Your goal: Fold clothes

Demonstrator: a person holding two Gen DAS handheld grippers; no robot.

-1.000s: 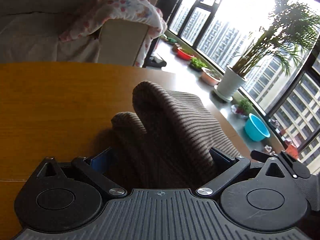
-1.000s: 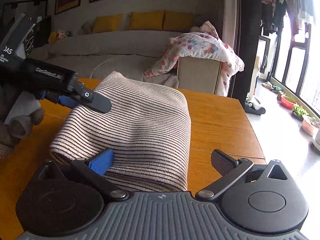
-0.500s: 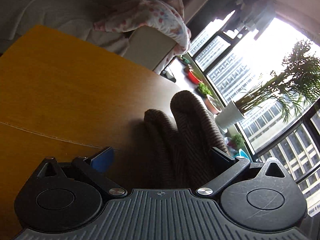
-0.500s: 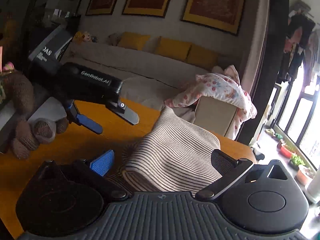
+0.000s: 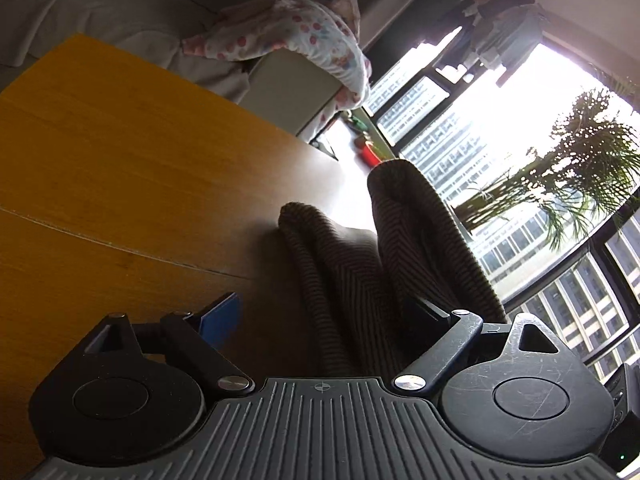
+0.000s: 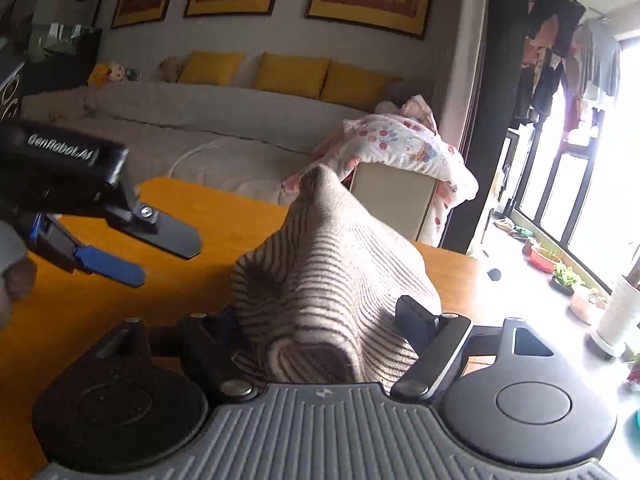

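Figure. Folded striped garment point(image 6: 332, 280) lifted between two tools above the wooden table point(image 6: 216, 216).

The right hand-held gripper point(image 6: 320, 316) is clamped on the near end of the garment: the cloth fills the space between its fingers and rises from them in a ridge. The garment's layers are stacked and rolled at the grip, so it is already folded into a compact bundle. Whether its far end rests on the table cannot be told.

The left hand-held gripper point(image 6: 160, 256), seen from the right wrist view, hangs just beside the garment with its fingers spread and nothing between them. In its own view point(image 5: 328, 320) the garment point(image 5: 384, 264) lies against the right finger only; the blue pad point(image 5: 224, 316) stands clear.

Judgement: the bundle is being carried or repositioned by one end. To do this well, keep the right grip across all layers so none slips loose, hold the bundle level, and bring the left tool under or onto the free end before setting it down flat, so the folds do not open.
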